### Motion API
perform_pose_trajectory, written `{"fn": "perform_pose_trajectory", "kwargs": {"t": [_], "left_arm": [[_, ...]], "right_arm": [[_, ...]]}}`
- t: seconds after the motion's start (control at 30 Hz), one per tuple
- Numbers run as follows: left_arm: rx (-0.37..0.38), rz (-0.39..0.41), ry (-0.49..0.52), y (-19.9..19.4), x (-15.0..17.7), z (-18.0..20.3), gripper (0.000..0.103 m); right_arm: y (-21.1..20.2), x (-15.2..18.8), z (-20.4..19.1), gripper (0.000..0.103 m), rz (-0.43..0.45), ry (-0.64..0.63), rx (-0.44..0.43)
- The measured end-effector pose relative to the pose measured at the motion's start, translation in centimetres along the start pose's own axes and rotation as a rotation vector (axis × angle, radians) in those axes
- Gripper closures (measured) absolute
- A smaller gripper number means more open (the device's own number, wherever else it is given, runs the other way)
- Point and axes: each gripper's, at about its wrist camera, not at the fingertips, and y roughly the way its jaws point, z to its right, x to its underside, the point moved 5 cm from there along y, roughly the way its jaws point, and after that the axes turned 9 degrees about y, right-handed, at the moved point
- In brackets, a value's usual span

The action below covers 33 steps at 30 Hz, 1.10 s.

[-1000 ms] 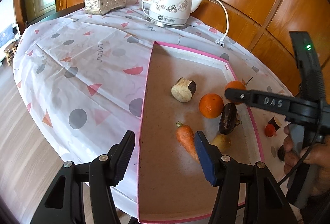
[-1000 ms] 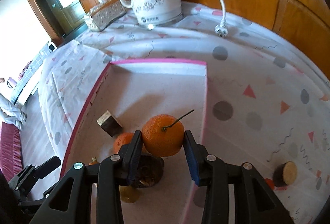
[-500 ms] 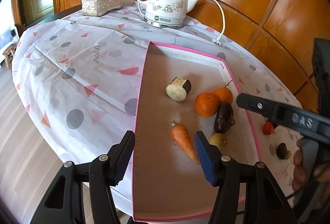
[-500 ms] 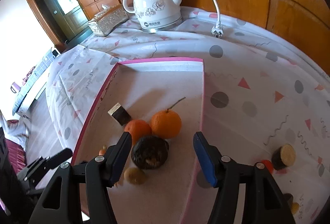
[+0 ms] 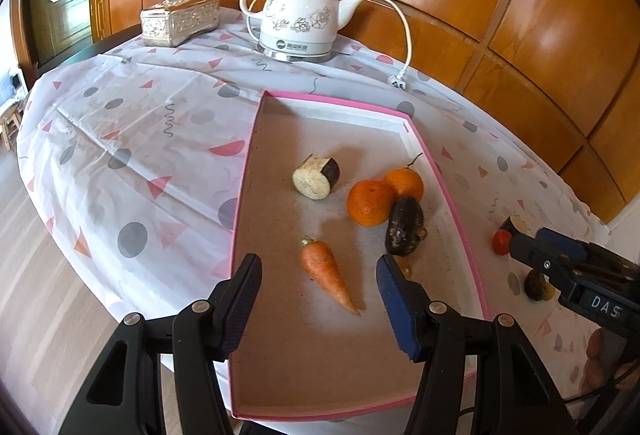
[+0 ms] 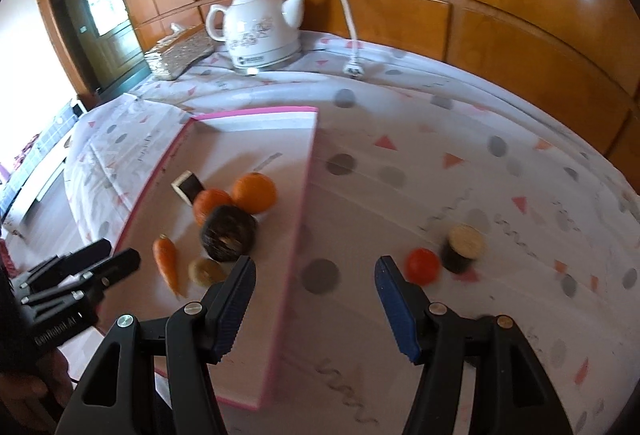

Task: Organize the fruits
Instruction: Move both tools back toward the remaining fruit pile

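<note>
A pink-rimmed tray (image 5: 245, 195) holds a carrot (image 5: 324, 271), two oranges (image 5: 370, 203) (image 5: 405, 183), a dark wrinkled fruit (image 5: 405, 225), an eggplant slice (image 5: 316, 177) and a small yellowish fruit (image 6: 204, 270). My left gripper (image 5: 318, 263) hangs open and empty over the tray's near half, above the carrot. My right gripper (image 6: 315, 265) is open and empty above the cloth, just right of the tray's rim (image 6: 304, 203). A red tomato (image 6: 422, 266) and a second eggplant slice (image 6: 464, 241) lie on the cloth beside its right finger. A small dark fruit (image 5: 536, 285) lies near them.
A white electric kettle (image 5: 300, 23) with its unplugged cord (image 5: 398, 81) and a silver tissue box (image 5: 180, 19) stand at the table's far side. Wood panelling rises close behind. The round table's patterned cloth (image 5: 120, 139) drops off at the left to a wooden floor.
My right gripper opened and left the stemmed orange in the tray beside the other orange. It then drew back to the right, out over the cloth. My left gripper barely moved.
</note>
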Motion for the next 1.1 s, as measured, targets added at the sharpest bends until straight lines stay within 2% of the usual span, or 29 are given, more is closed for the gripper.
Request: {"fn": "perform_pose_trajectory", "kwargs": {"t": [0.33,1.1], "left_arm": [[0.007,0.004,0.046,-0.2,-0.4,1.3,0.043],[0.037,-0.014,0.161,0.3,-0.8,5.8,0.043]], "right_arm": [[-2.2,0.8,5.3,0.040,0.015,0.025,0.132],[-9.3,1.0,21.4,0.040,0.066,0.194,0.441]]}}
